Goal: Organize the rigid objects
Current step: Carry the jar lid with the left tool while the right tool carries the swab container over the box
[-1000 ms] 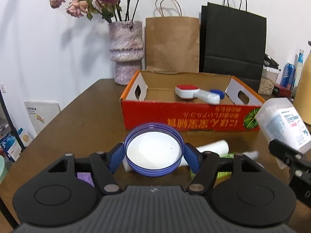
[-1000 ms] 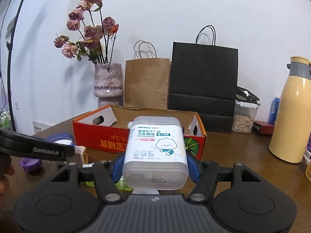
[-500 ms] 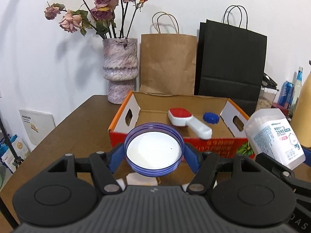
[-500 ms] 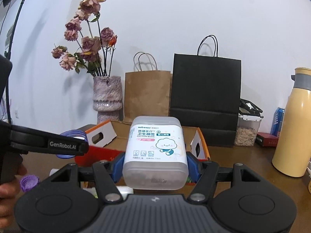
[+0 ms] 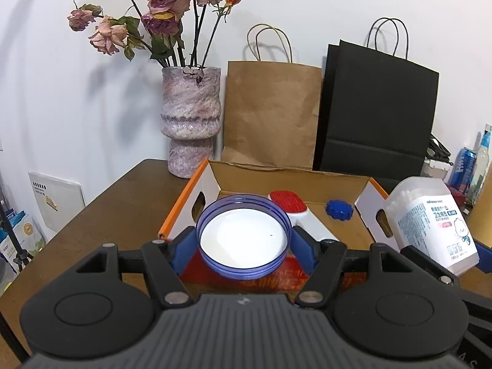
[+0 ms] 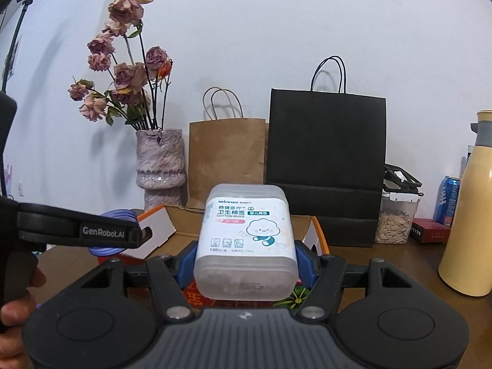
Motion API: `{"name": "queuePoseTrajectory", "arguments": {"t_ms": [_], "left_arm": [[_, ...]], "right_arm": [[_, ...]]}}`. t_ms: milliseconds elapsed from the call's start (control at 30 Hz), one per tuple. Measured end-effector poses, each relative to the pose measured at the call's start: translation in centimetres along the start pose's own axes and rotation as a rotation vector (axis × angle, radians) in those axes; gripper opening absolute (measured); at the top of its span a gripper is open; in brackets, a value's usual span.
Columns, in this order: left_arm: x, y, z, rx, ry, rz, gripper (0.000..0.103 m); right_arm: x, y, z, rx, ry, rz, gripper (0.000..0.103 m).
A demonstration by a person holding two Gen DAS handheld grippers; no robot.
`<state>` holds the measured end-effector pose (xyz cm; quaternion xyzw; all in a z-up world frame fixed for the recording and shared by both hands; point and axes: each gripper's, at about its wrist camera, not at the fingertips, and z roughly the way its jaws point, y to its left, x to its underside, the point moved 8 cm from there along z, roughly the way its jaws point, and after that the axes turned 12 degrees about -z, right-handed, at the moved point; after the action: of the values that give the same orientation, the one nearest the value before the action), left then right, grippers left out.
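The left gripper (image 5: 244, 240) squeezes a round blue lid (image 5: 244, 236) by its rim, right in front of it, over the near wall of the cardboard box (image 5: 363, 220). The lid looks light, stiff and a bit slippery. The right gripper (image 6: 246, 259) squeezes 1 cotton bud box (image 6: 246, 243) by its 2 sides; it looks light and hard.

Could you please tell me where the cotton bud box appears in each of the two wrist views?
Left wrist view: the cotton bud box is at the right edge, tilted, held by the right gripper.
Right wrist view: it is in the lower centre, clamped between the right gripper fingers.
Shared landmark: the black paper bag behind the cardboard tray.
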<state>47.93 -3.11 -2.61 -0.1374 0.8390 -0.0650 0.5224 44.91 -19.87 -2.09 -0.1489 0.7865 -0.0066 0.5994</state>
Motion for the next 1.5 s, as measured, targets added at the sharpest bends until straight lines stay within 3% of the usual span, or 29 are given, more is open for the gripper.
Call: {"name": "queuePoseTrajectory", "arguments": {"t_ms": [1500], "left_arm": [[-4.6, -0.9, 10.7, -0.07, -0.029, 0.008, 0.068]], "right_arm": [[-1.8, -1.6, 12.6, -0.014, 0.038, -0.043, 0.063]]}}
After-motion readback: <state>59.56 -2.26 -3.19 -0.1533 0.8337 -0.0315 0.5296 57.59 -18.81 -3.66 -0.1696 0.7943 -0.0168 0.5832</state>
